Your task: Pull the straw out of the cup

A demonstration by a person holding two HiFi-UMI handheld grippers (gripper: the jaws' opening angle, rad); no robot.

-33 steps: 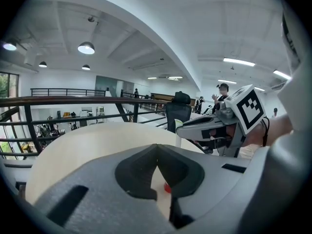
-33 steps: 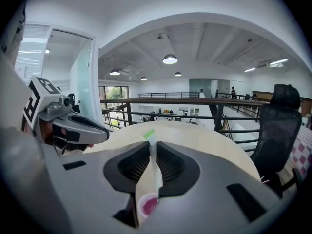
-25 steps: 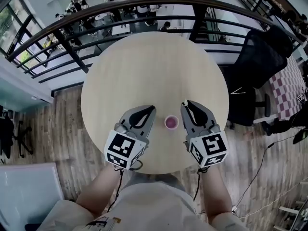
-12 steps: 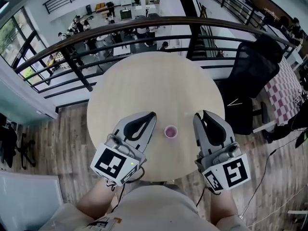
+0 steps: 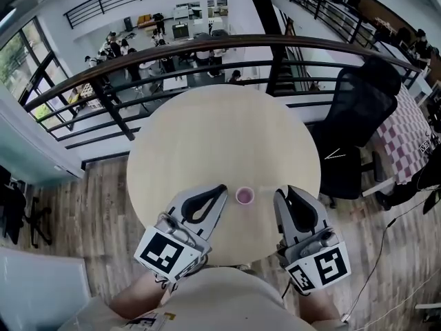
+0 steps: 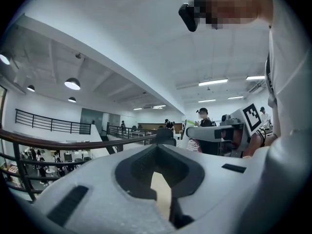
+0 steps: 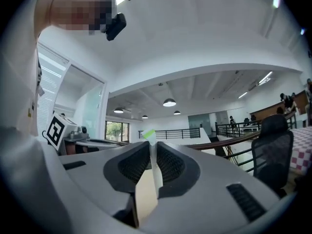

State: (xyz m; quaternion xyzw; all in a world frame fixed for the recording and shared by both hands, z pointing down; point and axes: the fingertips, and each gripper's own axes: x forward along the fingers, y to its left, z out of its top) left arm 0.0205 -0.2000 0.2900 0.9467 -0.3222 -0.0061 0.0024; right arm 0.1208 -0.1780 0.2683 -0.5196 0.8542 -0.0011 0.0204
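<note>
A small pink cup (image 5: pixel 244 196) stands on the round wooden table (image 5: pixel 220 123), near its front edge, between my two grippers. My right gripper (image 5: pixel 280 194) is just right of the cup and raised off the table. In the right gripper view it (image 7: pixel 151 144) is shut on a thin white straw (image 7: pixel 155 169) with a green tip, which pokes out past the jaw tips. My left gripper (image 5: pixel 220 189) is just left of the cup. Its tips (image 6: pixel 158 146) meet, with nothing between them. Both grippers point level, away from me.
A dark curved railing (image 5: pixel 207 47) runs behind the table, with a lower floor and people beyond it. A black office chair (image 5: pixel 362 102) stands to the right on the wooden floor. My body is close against the table's front edge.
Both grippers have risen and drawn back toward me, the right one taking the straw along. The cup has stayed in place on the table.
</note>
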